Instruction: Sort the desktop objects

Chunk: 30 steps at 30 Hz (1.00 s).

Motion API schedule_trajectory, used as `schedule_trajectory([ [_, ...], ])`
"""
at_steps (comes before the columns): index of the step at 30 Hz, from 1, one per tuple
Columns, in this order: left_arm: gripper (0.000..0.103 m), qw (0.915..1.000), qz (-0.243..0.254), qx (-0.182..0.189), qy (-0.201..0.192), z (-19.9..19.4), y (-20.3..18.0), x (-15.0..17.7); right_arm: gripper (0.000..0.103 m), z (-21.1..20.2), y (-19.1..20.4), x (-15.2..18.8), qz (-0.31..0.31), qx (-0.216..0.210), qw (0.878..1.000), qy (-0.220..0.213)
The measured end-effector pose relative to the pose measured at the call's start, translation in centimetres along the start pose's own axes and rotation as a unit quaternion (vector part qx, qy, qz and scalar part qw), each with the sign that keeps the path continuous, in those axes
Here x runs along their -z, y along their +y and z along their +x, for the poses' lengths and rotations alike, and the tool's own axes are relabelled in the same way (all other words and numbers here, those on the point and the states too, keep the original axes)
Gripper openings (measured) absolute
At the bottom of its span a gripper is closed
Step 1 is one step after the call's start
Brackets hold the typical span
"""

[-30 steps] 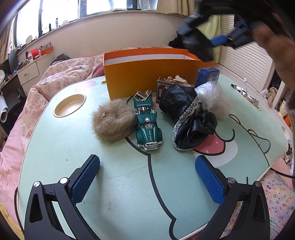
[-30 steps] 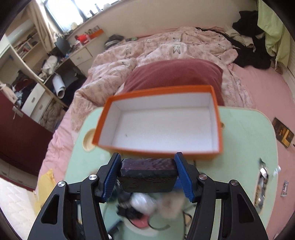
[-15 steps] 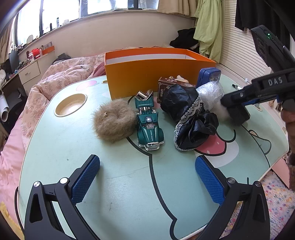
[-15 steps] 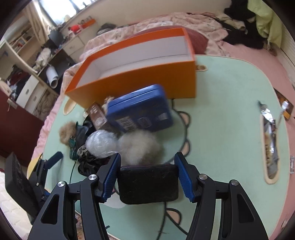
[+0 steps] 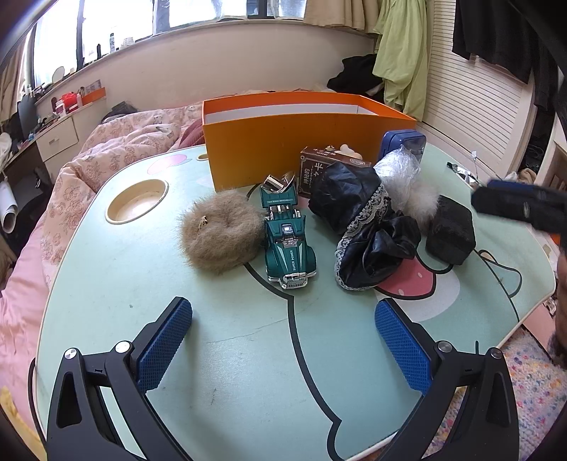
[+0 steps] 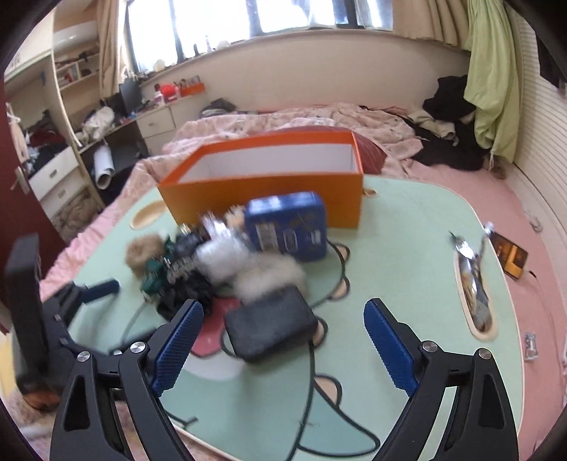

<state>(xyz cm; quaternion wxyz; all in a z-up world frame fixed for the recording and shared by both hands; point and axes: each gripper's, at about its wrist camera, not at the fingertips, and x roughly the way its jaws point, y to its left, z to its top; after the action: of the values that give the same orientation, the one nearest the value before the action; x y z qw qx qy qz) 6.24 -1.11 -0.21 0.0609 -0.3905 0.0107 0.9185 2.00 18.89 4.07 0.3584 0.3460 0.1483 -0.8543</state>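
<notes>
Right hand-held gripper [image 6: 283, 340] opening (nothing between)

We count one orange box [image 5: 308, 142], one toy car [image 5: 288, 241], two fur puffs, a brown one [image 5: 219, 235] and a white one [image 5: 421, 202], one black case [image 5: 450, 230], one blue tin [image 6: 287, 227], one brown carton [image 5: 319, 170], one black cloth [image 5: 368, 230], one clear plastic wad [image 5: 398, 170], and two grippers, left [image 5: 283, 340] and right [image 6: 283, 340].

Bright daylight from rear windows [image 6: 283, 14] — glare there, fisheye-bent edges, right wrist view motion-blurred.
</notes>
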Motion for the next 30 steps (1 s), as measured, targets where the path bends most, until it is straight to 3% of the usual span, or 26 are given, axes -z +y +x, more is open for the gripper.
schedule_trajectory([
  [7,0.103,1.0000,0.000,0.000,0.000,-0.1,0.1,0.0,0.093,1.6,1.5,2.5,-0.035,0.023,0.999,0.035],
  [9,0.103,1.0000,0.000,0.000,0.000,-0.1,0.1,0.1,0.103,3.0,1.7,2.8,-0.046,0.030,0.997,0.062],
  [30,0.103,1.0000,-0.001,-0.003,-0.001,-0.1,0.3,0.3,0.103,3.3,2.6,2.7,-0.066,0.021,0.996,0.054],
])
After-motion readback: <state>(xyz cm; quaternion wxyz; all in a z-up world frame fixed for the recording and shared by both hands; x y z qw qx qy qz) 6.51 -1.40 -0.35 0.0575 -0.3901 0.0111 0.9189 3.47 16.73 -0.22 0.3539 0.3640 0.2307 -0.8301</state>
